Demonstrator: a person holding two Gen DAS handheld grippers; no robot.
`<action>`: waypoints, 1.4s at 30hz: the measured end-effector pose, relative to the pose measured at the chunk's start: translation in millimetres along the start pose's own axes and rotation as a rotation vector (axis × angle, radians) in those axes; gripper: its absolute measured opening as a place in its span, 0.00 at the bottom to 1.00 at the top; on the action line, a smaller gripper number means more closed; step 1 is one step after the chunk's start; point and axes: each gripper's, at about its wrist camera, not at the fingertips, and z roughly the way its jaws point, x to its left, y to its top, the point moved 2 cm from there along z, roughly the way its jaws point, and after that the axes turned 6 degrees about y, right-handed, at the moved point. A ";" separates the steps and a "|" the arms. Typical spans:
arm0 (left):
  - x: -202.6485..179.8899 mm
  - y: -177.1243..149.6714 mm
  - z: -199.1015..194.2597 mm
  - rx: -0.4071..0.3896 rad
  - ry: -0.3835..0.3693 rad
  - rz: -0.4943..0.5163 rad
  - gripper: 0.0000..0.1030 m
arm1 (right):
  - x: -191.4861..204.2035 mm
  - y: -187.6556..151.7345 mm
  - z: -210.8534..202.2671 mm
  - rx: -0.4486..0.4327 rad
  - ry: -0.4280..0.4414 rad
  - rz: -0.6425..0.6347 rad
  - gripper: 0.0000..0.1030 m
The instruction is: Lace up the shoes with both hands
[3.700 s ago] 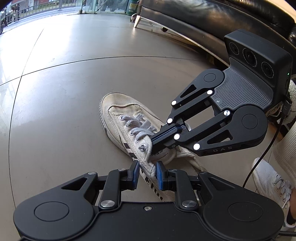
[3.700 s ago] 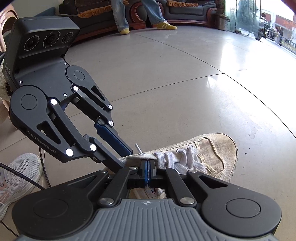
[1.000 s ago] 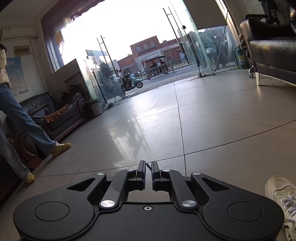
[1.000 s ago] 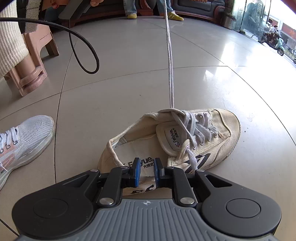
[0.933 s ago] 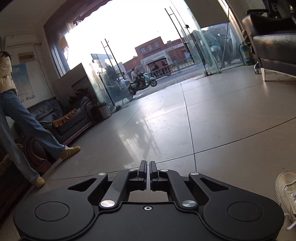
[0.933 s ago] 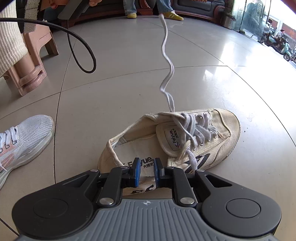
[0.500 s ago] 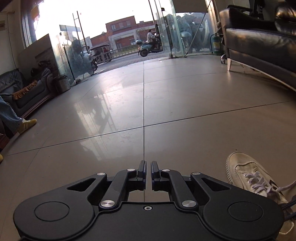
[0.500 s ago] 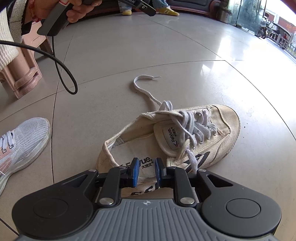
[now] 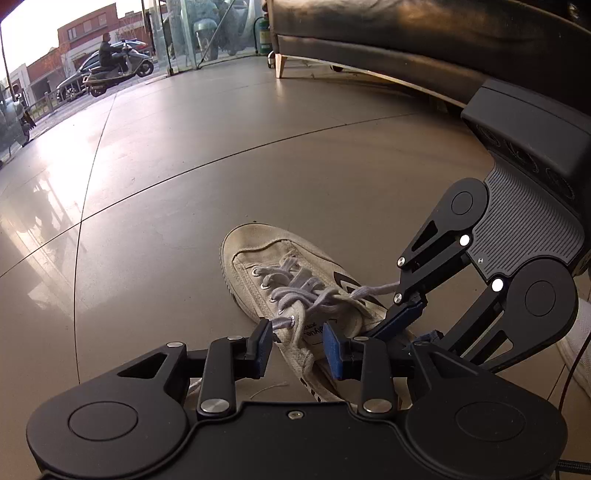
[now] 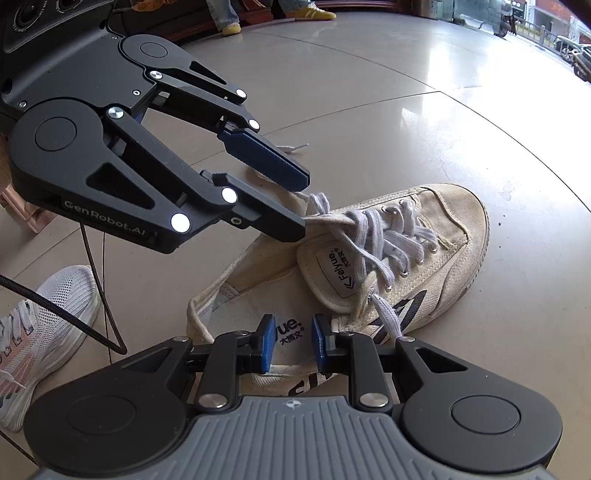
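A worn cream canvas shoe (image 9: 258, 251) (image 10: 443, 229) lies on the tiled floor, its grey-white lace (image 9: 303, 291) (image 10: 373, 236) threaded through the eyelets. My left gripper (image 9: 299, 349) (image 10: 303, 203) hovers over the shoe's top eyelets. Its jaws are opening, with the blue pads astride the upper and nothing pinched. One loose lace end (image 10: 291, 147) rests on the floor behind it. My right gripper (image 10: 293, 349) (image 9: 406, 326) stands open above the shoe's heel opening, with nothing between its pads. The other lace end (image 10: 384, 317) hangs down the shoe's side.
A black sofa (image 9: 406, 37) runs along the far right. A person's white mesh sneaker (image 10: 44, 325) and a black cable (image 10: 92, 332) lie left of the shoe. Other people's feet (image 10: 229, 22) stand far back. Bare tiles spread beyond the toe.
The left gripper swung down from facing across the room to over the shoe, and its jaws parted. The lace, pulled taut upward before, dropped slack onto the floor. The right gripper barely shifted.
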 end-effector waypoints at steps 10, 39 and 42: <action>-19.6 -4.2 24.5 0.009 0.056 0.129 0.32 | -14.5 4.6 2.9 -0.030 -0.008 0.050 0.16; 6.1 43.8 44.0 0.017 0.252 0.053 0.65 | -71.0 40.5 5.6 -0.109 0.030 0.125 0.55; 6.7 49.1 39.5 0.027 0.299 0.057 0.80 | -66.9 41.0 -5.0 -0.113 0.021 0.117 0.61</action>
